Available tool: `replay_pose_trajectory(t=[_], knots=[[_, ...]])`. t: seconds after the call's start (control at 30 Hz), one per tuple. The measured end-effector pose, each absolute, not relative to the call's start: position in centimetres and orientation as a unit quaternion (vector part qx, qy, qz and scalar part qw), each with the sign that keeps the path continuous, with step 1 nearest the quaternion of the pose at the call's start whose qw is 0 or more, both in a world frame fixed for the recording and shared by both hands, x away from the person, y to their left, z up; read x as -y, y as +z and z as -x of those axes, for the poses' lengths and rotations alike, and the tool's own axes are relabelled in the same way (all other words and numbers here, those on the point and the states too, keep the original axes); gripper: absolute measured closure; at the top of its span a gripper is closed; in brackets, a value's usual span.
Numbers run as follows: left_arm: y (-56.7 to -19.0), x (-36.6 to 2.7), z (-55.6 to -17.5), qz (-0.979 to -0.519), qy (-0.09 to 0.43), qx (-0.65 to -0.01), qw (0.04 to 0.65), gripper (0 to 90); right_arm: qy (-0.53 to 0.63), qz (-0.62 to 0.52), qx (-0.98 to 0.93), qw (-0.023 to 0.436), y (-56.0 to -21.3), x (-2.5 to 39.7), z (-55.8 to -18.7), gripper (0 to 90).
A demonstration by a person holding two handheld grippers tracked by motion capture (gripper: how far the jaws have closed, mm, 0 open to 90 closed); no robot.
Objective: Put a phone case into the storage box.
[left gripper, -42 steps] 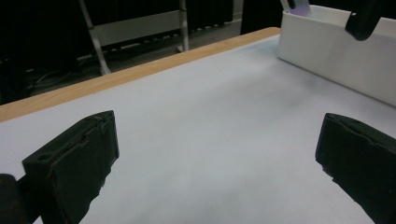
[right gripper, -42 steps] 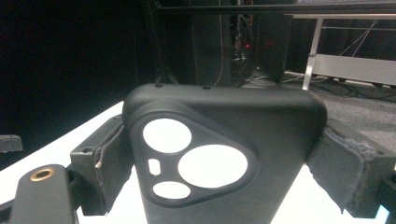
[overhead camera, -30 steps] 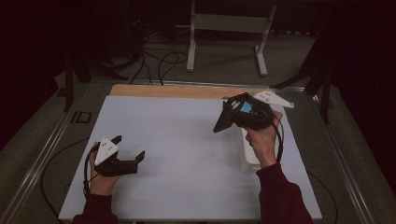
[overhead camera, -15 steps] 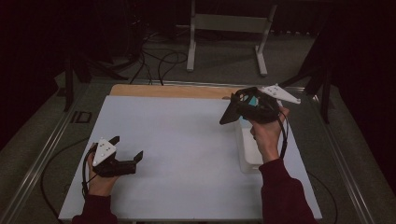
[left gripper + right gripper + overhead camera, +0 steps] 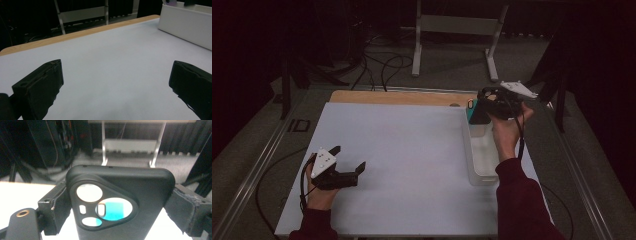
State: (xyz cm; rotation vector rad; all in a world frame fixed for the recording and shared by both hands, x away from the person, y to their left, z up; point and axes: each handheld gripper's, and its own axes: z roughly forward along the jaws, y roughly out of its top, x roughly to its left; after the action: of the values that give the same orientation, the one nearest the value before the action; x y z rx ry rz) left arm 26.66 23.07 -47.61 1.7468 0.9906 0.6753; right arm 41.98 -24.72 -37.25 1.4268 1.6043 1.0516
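A black phone case (image 5: 120, 185) with a triangular camera cut-out, teal showing through it, is clamped by its sides between the jaws of my right gripper (image 5: 117, 202). In the high view the right gripper (image 5: 477, 107) holds the phone case (image 5: 473, 112) in the air over the far end of a white bin (image 5: 484, 162) at the table's right. Low on the left of the table rests my left gripper (image 5: 349, 157), jaws wide apart with nothing between them. In the left gripper view the left gripper (image 5: 115, 82) faces bare mat, with the white bin (image 5: 185, 22) at the upper right.
A pale mat (image 5: 412, 150) covers the table, leaving a wooden strip (image 5: 402, 97) along the far edge. Beyond the table stand a metal frame (image 5: 457, 25) and loose cables (image 5: 382, 65) on the dark floor.
My right gripper has carried the phone case to the right and farther away, to above the bin's far end. The left gripper has stayed in place.
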Motion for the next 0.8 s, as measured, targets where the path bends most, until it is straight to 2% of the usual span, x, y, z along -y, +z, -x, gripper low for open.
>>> replay_pose_trajectory(t=[0.27, 0.3, 0.47, 0.6, 0.73, 0.8], knots=[[-47.7, -22.8, -26.7, -0.724, 0.273, -0.405, 0.487, 0.0, 0.32, -0.591, -0.674, 0.306, -42.1, 24.0, -45.4, 10.8], [-47.7, -22.8, -26.7, -0.724, 0.274, -0.405, 0.487, 0.0, 0.315, -0.592, -0.677, 0.303, -42.3, 24.0, -45.6, 7.9], [-47.7, -22.9, -26.7, -0.723, 0.272, -0.406, 0.488, 0.4, 0.335, -0.578, -0.679, 0.305, -42.2, 24.4, -45.5, 7.2], [-47.7, -22.8, -26.7, -0.723, 0.272, -0.406, 0.488, 0.4, 0.392, -0.543, -0.666, 0.328, -40.2, 25.0, -43.6, 7.2], [-47.7, -22.8, -26.6, -0.721, 0.274, -0.408, 0.488, 0.1, 0.416, -0.524, -0.671, 0.32, -40.1, 24.8, -40.7, 7.3], [-47.6, -22.7, -26.4, -0.72, 0.274, -0.405, 0.492, 0.1, 0.434, -0.507, -0.676, 0.312, -40.8, 24.5, -37.5, 7.9]])
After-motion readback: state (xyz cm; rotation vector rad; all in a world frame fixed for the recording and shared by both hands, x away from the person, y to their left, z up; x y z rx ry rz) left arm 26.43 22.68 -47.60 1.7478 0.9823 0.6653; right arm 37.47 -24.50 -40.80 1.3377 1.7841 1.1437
